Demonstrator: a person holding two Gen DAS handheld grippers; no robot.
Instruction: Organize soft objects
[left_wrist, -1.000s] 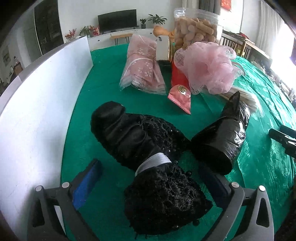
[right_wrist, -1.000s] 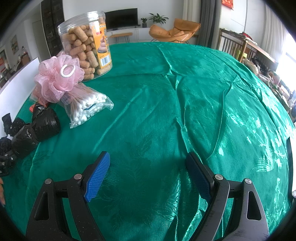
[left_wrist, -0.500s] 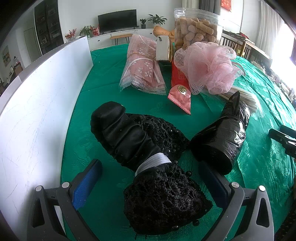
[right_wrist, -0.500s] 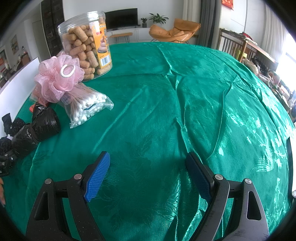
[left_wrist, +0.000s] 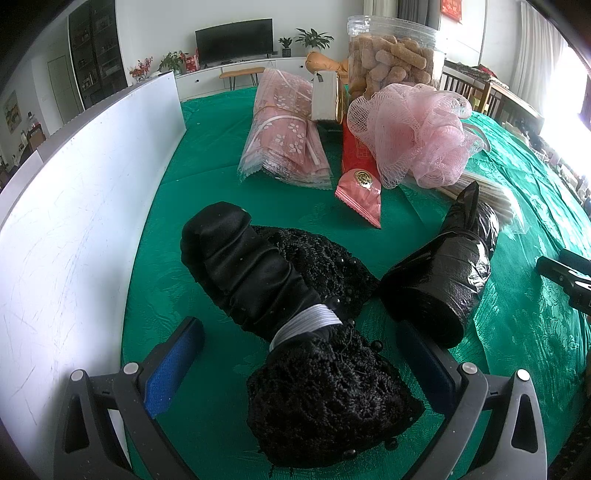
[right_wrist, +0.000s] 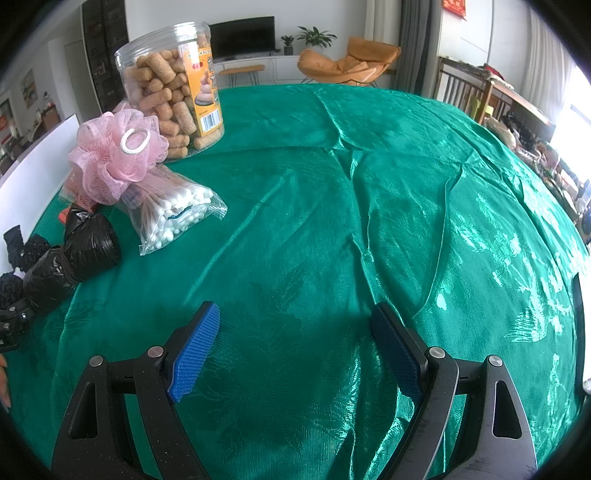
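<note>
White board (left_wrist: 74, 206) walls the tabletop's (right_wrist: 332, 206) left edge, probably a backstop for sorted items. Left tongs (left_wrist: 299, 354) spread apart, straddling the near lace end of the black hair clip (left_wrist: 280, 306), nothing clamped yet; looks staged for a pinch. Clip lies flat beside the board, long axis running from the tongs away and left, satin end pointing far-left. Black bag roll (left_wrist: 443, 280) just right of it. Pink mesh sponge (right_wrist: 114, 155) and swab bag (right_wrist: 177, 214) beyond. Right tongs (right_wrist: 295, 347) apart, empty, over bare cloth, likely parked.
</note>
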